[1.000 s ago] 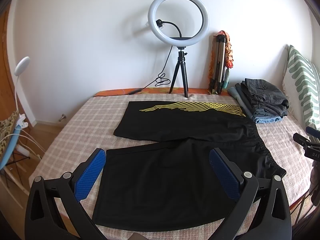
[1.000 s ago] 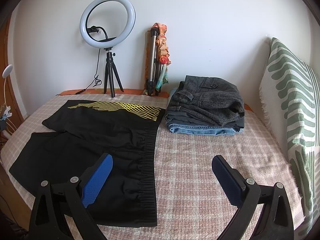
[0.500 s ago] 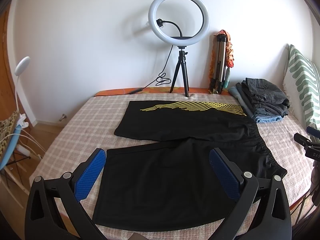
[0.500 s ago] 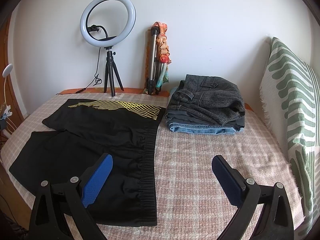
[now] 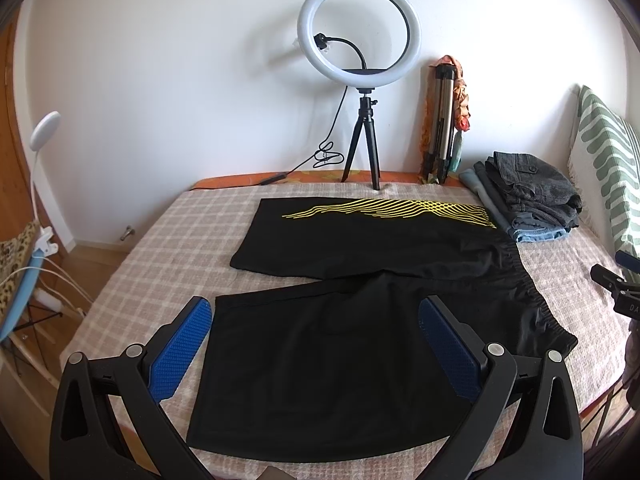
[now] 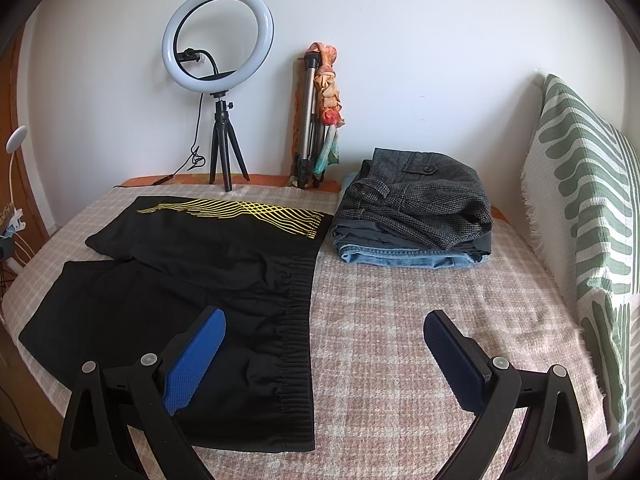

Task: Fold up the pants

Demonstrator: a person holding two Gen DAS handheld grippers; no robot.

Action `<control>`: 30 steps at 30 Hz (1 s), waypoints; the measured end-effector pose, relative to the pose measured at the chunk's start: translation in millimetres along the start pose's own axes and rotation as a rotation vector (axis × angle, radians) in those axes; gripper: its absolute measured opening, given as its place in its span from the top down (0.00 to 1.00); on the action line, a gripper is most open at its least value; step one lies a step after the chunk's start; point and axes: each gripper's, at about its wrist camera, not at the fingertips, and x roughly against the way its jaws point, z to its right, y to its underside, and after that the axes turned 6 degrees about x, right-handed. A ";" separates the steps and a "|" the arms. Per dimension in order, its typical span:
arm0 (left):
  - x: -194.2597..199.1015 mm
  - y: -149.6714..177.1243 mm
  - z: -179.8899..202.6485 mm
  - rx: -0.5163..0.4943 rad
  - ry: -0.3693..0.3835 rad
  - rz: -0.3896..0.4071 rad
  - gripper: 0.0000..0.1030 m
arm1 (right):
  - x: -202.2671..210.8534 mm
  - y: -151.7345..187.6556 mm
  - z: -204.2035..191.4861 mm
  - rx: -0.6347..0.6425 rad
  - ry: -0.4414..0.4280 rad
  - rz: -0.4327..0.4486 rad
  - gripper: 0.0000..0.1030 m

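Black shorts [image 5: 352,300] with a yellow line print lie flat on the checked bedspread, both legs pointing left and the elastic waistband [image 6: 296,312] to the right. My left gripper [image 5: 316,316] hovers open above the near leg, holding nothing. Over the waistband's near end and the bare bedspread beside it, my right gripper [image 6: 324,328] is open and holds nothing. Part of the right gripper's black body [image 5: 618,284] shows at the right edge of the left wrist view.
A stack of folded trousers [image 6: 416,216] sits at the back right of the bed [image 6: 420,320]. A ring light on a tripod [image 5: 362,80] and a folded tripod [image 5: 442,120] stand against the wall. A green-striped pillow [image 6: 588,216] leans at the right. A lamp [image 5: 40,152] stands left of the bed.
Both views have shifted very slightly; the shorts and both open grippers stay where they were.
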 end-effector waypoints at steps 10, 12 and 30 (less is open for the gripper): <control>-13.9 16.1 -17.3 -0.022 0.045 -0.060 0.01 | 0.5 3.4 -3.4 0.050 -0.042 -0.008 0.04; -18.1 19.7 -23.1 -0.009 0.039 -0.077 0.01 | 1.2 5.8 -2.8 0.060 -0.060 -0.013 0.06; -46.7 -30.1 -57.6 -0.017 0.011 -0.113 0.23 | -4.5 -19.8 -2.8 0.134 -0.156 -0.008 0.14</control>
